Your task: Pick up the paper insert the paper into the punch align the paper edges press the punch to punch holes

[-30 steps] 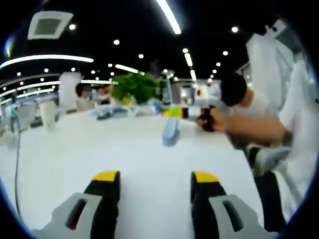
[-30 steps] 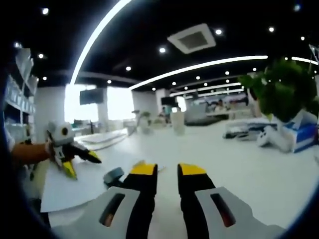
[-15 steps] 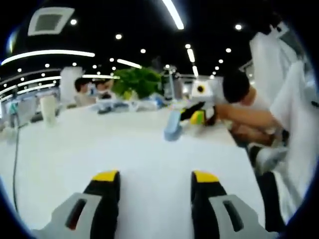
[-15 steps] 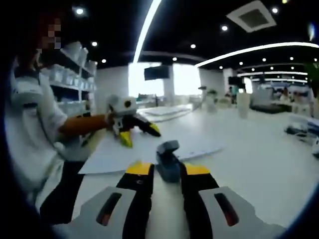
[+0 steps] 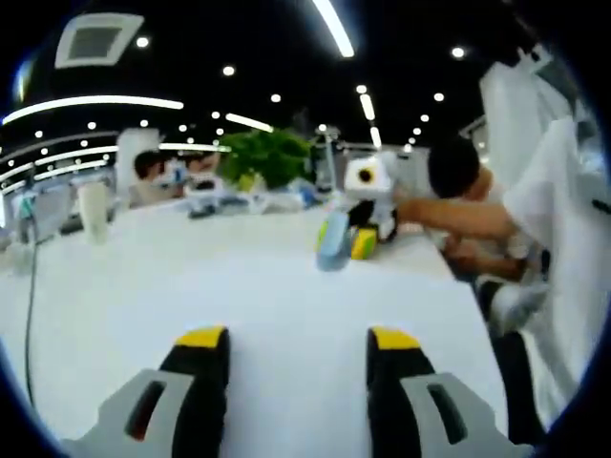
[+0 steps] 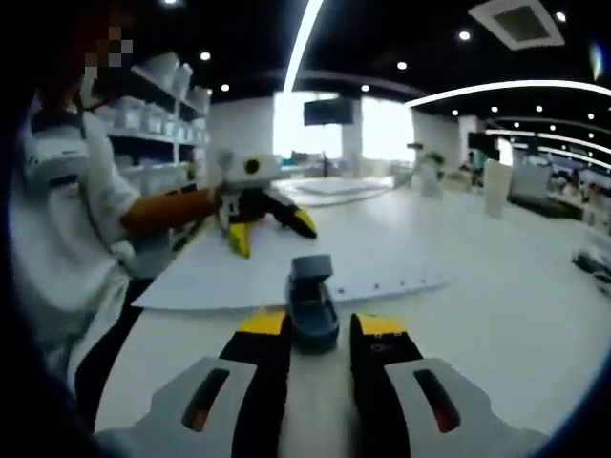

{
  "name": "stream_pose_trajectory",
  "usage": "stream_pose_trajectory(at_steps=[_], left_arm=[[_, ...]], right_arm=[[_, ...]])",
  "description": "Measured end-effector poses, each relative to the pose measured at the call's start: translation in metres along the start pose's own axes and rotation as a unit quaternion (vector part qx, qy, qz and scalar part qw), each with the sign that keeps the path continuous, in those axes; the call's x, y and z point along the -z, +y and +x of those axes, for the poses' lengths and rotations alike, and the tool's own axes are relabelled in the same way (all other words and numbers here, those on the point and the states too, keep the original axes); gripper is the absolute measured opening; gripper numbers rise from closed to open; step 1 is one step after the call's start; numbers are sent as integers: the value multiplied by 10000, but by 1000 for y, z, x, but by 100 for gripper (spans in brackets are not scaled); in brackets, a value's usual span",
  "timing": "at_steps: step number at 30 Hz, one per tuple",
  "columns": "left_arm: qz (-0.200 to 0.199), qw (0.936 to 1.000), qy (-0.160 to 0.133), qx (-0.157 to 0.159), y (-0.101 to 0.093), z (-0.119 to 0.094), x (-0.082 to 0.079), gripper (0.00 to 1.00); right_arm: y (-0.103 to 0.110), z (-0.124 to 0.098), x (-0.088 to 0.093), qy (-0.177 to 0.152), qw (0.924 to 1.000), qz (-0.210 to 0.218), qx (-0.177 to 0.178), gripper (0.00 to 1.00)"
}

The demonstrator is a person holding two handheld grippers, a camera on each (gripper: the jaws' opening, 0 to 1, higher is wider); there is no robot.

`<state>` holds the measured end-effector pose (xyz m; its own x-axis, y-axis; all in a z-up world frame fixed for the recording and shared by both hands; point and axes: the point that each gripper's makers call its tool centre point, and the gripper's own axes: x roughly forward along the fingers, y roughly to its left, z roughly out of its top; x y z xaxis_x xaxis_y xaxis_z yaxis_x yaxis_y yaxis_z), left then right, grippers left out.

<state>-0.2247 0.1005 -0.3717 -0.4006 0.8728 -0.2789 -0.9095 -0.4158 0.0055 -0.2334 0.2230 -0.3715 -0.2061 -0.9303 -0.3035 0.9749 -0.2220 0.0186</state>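
The left gripper view rides low over the white surface (image 5: pixel 239 305) and looks forward along its own claw (image 5: pixel 298 345) across a wide bare stretch. Far ahead it takes in the blue punch (image 5: pixel 331 241) and, just to the right of it, the right claw (image 5: pixel 360 240), which faces back toward this camera.

The right gripper view looks from the opposite side and sits much nearer: the punch (image 6: pixel 312 301) stands just beyond its claw (image 6: pixel 321 330) tips, on the near edge of the paper (image 6: pixel 286 272). Beyond the paper the left claw (image 6: pixel 270 229) appears, farther off.

Both views share the punch, the surface around it and each other's claw.
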Motion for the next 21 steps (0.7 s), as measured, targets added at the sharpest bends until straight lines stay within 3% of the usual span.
stream_pose_trajectory(at_steps=[21], left_arm=[[-8,10000,2,-14,-1,4,0,57]], right_arm=[[9,-4,2,-15,9999,42,-162,23]])
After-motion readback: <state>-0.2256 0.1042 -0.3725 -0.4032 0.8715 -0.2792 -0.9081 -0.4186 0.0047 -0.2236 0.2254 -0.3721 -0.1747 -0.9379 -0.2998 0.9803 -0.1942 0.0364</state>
